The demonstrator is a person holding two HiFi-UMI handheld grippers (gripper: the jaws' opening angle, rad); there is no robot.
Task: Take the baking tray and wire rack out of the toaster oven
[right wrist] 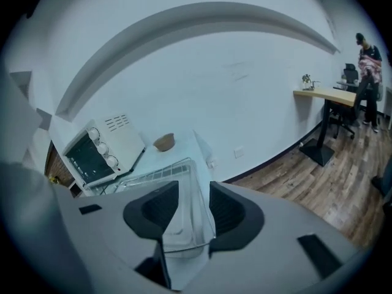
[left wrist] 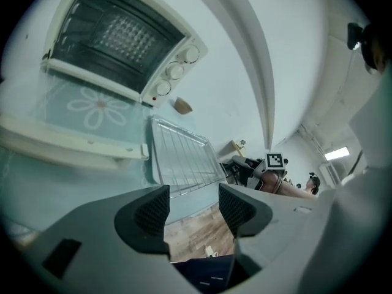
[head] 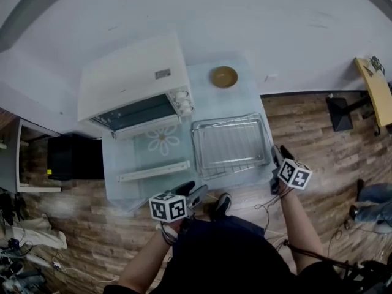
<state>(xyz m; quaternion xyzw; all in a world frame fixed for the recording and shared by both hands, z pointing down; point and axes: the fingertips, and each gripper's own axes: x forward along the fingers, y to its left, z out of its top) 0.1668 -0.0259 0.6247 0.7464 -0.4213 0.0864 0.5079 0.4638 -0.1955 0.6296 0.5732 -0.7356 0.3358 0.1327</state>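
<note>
1. The toaster oven (head: 131, 81) stands at the back left of the pale worktop (head: 125, 176), with its glass door (head: 153, 149) dropped flat toward the person. That leaves the dark cavity open for reaching in. I cannot tell from here whether anything is left inside.
2. The wire rack (head: 229, 146) lies flat on the worktop just right of the open door, apparently seated in the baking tray (right wrist: 187, 222) beneath it. I reckon they sit there to be clear of the door and within easy reach. A small wooden bowl (head: 224, 76) sits behind them, apart.
3. The left gripper (left wrist: 193, 204) hangs off the worktop's near edge. Its fingers (left wrist: 150, 213) are spread wide, with only floor and the person's dark clothing between them. The rack's near corner lies ahead of them, untouched.
4. The right gripper (right wrist: 193, 210) hovers at the tray's right front corner. Its fingers (right wrist: 229, 210) stand partly apart and the tray's corner shows in the gap. Neither pad presses on it, so I judge the tray to be resting free.
</note>
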